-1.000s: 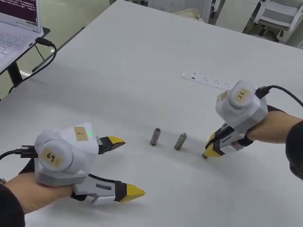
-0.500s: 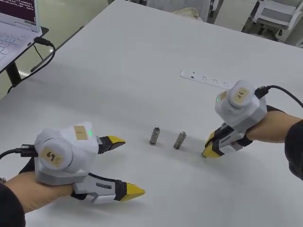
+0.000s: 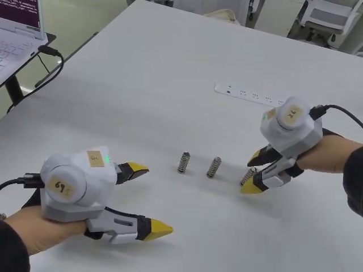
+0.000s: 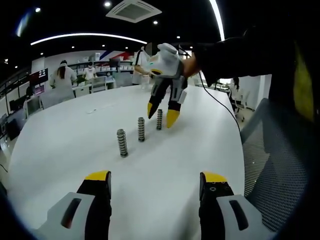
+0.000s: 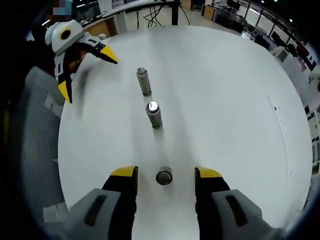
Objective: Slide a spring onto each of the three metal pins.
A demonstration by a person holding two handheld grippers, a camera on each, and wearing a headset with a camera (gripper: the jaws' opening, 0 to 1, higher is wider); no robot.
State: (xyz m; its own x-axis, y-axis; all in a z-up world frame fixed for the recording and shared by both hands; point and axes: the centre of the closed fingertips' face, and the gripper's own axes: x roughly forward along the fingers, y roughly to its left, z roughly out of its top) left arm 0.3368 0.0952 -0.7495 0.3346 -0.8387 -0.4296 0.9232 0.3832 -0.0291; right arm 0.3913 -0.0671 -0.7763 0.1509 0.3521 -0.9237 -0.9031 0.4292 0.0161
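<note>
We record three coiled metal springs standing upright in a row on the smooth white counter [image 3: 170, 85]. In the head view the first spring [image 3: 184, 162] and the middle spring [image 3: 214, 167] stand free. The third spring [image 3: 248, 176] stands between the spread yellow tips of the right gripper [image 3: 250, 173]; we cannot tell from here whether they touch it. The right gripper view looks down along the row and adds the round, bright pin head [image 5: 164, 175] capping the third spring, centred between the jaws with a gap on either side. The left gripper view presents the row side-on, with the ribbed coils legible. The left gripper [image 3: 153, 198] is spread wide, clasping nothing, well apart from the row. A flat white power strip [image 3: 247, 95] lies beyond.
</note>
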